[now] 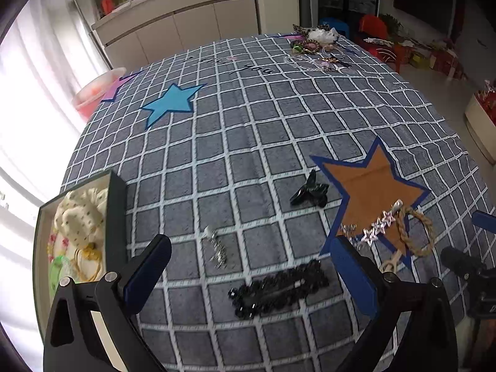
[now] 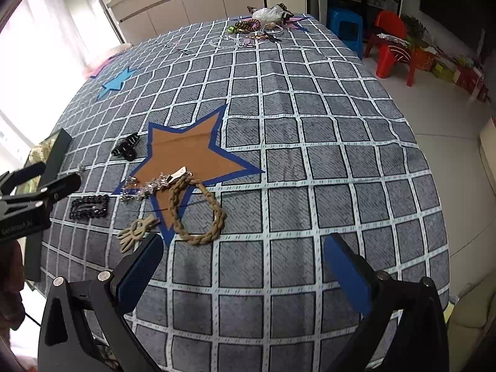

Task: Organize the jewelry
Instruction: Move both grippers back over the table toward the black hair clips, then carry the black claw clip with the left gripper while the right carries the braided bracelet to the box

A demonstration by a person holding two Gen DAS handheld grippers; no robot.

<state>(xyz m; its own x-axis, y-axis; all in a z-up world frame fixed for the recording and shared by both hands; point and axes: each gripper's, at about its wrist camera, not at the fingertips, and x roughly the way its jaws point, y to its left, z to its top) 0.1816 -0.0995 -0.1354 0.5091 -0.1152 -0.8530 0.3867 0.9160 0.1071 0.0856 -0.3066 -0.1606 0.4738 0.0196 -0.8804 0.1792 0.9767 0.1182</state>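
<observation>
A: Left wrist view first. The left gripper [image 1: 246, 274] stands wide apart and empty, low in the frame. Between its blue pads lies the black beaded clip [image 1: 279, 288]; just above that is a small silver clip [image 1: 217, 246].

B: And the box?

A: The jewelry box [image 1: 116, 217] sits at the lower left edge, open, already holding a cream scrunchie [image 1: 80, 217] and some yellow and green pieces. So part of the sorting looks done.

B: What remains there?

A: A black claw clip [image 1: 310, 190] at centre right, plus a braided tan loop [image 1: 415, 231] and a sparkly silver piece [image 1: 376, 228] on the brown star at the right. A far pile [image 1: 316, 46] waits at the top.

B: Right wrist view?

A: The right gripper [image 2: 243, 265] is also spread open, holding nothing, above bare checked cloth [image 2: 310, 155]. The tan loop [image 2: 198, 210] lies left of centre, a beige clip [image 2: 136, 231] beside it, the beaded clip [image 2: 90, 207] further left. The far pile [image 2: 263, 23] is at the top. I'd judge most pieces are still to be boxed
</observation>
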